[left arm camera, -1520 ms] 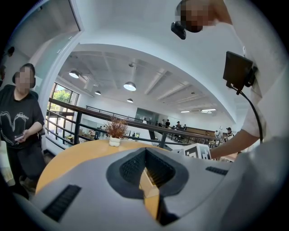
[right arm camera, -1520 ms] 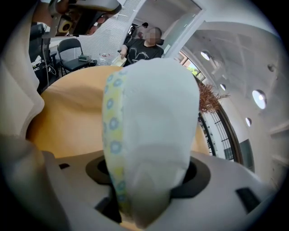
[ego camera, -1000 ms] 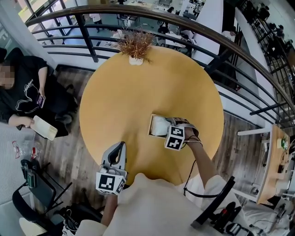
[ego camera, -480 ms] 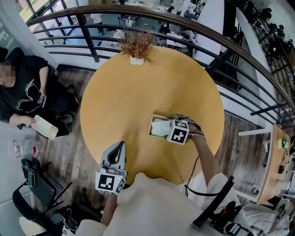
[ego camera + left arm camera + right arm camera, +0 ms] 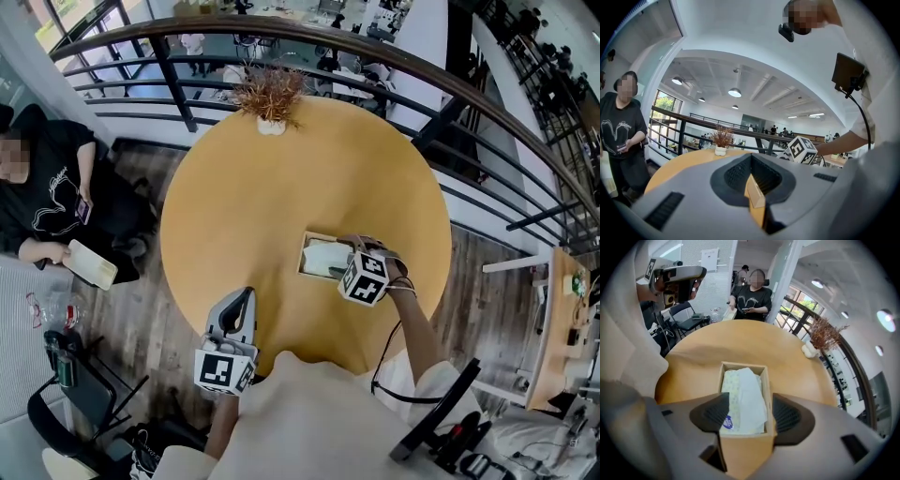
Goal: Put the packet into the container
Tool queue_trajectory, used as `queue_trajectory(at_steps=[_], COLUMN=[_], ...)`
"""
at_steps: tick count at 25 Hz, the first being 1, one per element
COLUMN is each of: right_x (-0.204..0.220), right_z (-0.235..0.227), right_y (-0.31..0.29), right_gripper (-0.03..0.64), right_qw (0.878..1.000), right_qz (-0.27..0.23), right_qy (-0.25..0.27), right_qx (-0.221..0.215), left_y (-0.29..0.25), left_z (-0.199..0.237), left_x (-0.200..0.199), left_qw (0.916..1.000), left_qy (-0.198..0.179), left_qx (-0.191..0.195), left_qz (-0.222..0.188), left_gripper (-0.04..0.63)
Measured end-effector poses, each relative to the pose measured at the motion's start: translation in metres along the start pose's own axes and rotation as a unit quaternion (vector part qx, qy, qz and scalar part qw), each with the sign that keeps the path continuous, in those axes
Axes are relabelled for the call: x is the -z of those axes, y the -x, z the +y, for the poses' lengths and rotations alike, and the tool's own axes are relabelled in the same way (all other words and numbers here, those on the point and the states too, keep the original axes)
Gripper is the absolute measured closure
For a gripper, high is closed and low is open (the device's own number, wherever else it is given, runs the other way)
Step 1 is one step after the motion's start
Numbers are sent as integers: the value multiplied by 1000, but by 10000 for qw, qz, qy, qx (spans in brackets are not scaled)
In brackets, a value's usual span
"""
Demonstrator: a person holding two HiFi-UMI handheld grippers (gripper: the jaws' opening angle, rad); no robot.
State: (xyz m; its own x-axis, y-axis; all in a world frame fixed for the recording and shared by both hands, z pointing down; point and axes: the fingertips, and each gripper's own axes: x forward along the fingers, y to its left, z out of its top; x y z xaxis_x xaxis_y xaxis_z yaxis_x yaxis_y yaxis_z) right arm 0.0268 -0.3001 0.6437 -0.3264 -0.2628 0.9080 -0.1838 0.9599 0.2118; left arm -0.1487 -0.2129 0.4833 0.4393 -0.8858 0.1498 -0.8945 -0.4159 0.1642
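Right gripper view looks steeply down past the right gripper (image 5: 747,414), whose fingers stand apart with nothing pressed between them. They have just been closing part of the way from a wider spread, and only air lies between the pads. Directly below, the packet (image 5: 742,401), a soft pale wrapper with a faint yellow-green print and a small blue mark at its near corner, lies inside the container (image 5: 768,390), a small open wooden box resting on the round tan surface (image 5: 754,338). The packet fills most of the container, a little rumpled, with its top fold about level with the rim, and nothing else can be seen in there. I judge the placing done: the fingers are clear of the packet and above the container, which suits a release rather than a fresh grip. The left gripper (image 5: 242,300) is held at the near edge of the surface, well apart from the container. Its fingers are drawn together to a point and hold nothing, seemingly parked because one hand suffices for this job.
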Motion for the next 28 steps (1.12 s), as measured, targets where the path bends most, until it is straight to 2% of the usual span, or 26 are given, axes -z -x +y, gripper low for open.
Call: queue_trajectory(at_steps=[2,7,12,16,28], right_x=[-8,-16,-18,-28,-8], right_z=[-7,-17,-15,-3,57], right_y=[7,29,58,74,143], right_gripper=[366,611,612,612,612], right_qw=[9989,9864,9679,9528,9132], right_qz=[-277,-945,-1648,-2032,-2628], right_qy=[-145,-576,-1241,-1541,-2171], right_qx=[353,1217,1436,1649,2234], left_y=[0,-2,-6,3,29], left_z=[-2,-10,-25,-29,-88], left_x=[1,0,-5,-4,-3], left_qw=[10000,9998,9993,9984,9945], left_qy=[-20,-146,-273,-381,-646], left_qx=[42,150,256,408,808], left_qz=[-5,-19,-10,-43,-155], left_gripper=[591,591,591,591,591])
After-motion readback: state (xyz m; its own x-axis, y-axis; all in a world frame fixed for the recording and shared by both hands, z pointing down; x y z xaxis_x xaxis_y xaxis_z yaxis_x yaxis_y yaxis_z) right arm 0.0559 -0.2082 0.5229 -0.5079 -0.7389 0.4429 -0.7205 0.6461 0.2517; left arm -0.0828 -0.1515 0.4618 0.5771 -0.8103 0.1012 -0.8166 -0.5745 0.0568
